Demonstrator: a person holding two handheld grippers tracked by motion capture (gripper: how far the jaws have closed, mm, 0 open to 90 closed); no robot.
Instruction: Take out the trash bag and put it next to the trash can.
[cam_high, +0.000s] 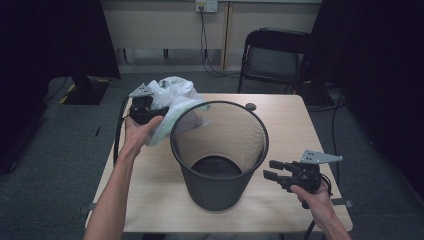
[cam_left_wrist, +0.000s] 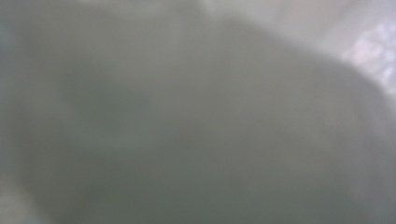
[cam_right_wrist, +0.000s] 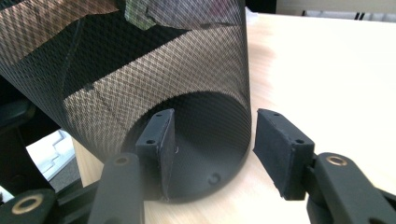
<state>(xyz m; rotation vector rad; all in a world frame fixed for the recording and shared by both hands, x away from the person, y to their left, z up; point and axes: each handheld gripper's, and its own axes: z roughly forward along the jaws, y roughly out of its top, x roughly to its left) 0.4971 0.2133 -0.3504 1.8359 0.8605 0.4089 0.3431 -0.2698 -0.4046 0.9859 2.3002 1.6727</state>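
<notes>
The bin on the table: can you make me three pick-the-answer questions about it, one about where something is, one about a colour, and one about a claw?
1. Where is the white plastic bag?
A. by the bin's far left rim
B. under the table
C. on the chair

2. What colour is the mesh bin?
A. red
B. black
C. yellow

3. How is the right claw?
A. clamped on the bag
C. open, holding nothing
B. squeezing the bin's rim

Answers:
1 A, the high view shows the bag bunched at the left claw beside the rim.
2 B, its mesh and base look black.
3 C, the right claw view shows a gap between its pads.
</notes>
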